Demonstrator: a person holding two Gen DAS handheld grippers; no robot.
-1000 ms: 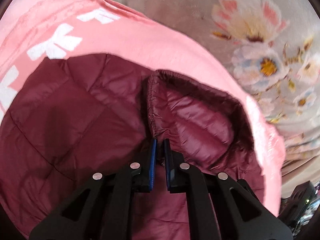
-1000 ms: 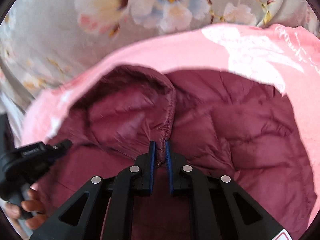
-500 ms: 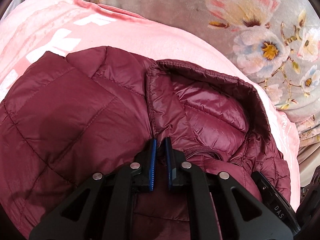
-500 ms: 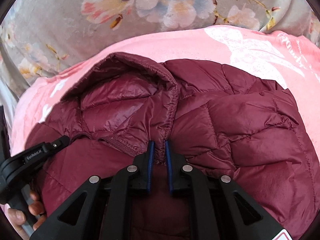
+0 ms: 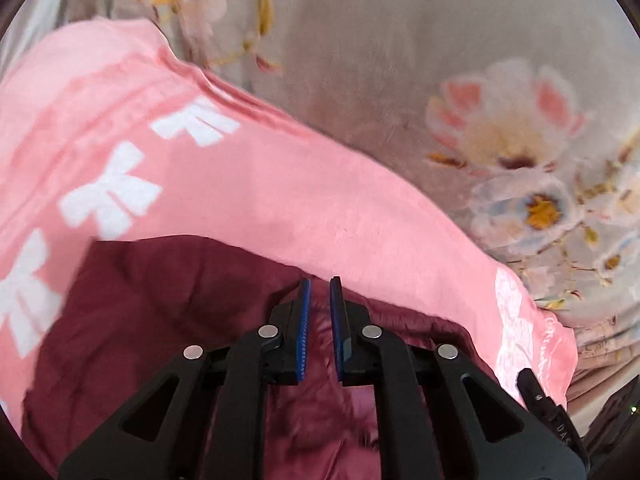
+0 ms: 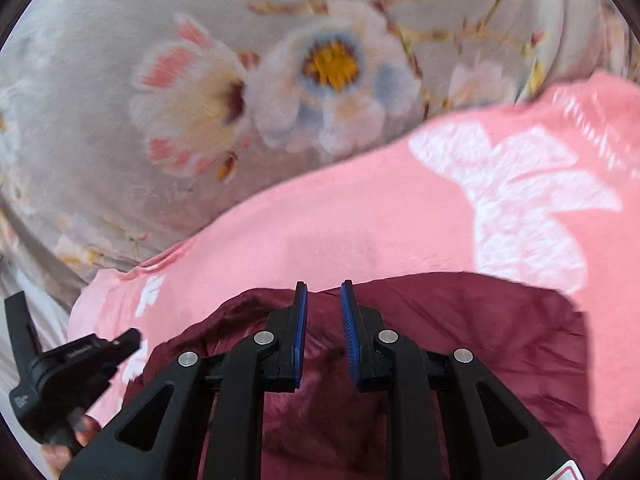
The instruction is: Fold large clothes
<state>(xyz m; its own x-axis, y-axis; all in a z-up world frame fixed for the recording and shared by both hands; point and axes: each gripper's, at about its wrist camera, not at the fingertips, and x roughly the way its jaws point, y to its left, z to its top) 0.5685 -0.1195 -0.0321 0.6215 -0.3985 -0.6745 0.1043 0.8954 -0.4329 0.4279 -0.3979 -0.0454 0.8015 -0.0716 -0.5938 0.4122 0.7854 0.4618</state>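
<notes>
A maroon quilted puffer jacket (image 5: 160,304) lies on a pink blanket (image 5: 280,200) with white bow prints. In the left wrist view my left gripper (image 5: 318,286) sits over the jacket's far edge, jaws a small gap apart with nothing clamped between them. In the right wrist view the jacket (image 6: 480,340) fills the lower part, and my right gripper (image 6: 323,290) hovers over its far edge with jaws parted and empty. The left gripper's black body (image 6: 68,364) shows at the lower left of the right wrist view. The jacket's hood is hidden behind the fingers.
The pink blanket (image 6: 360,224) lies on a grey bedsheet with large flower prints (image 6: 280,80), which also shows in the left wrist view (image 5: 500,128). The right gripper's black tip (image 5: 548,404) pokes in at the lower right of the left wrist view.
Both grippers let go of the jacket's hood edge and their jaws opened slightly. Both moved forward, so the jacket now sits low in both views and more blanket and sheet show.
</notes>
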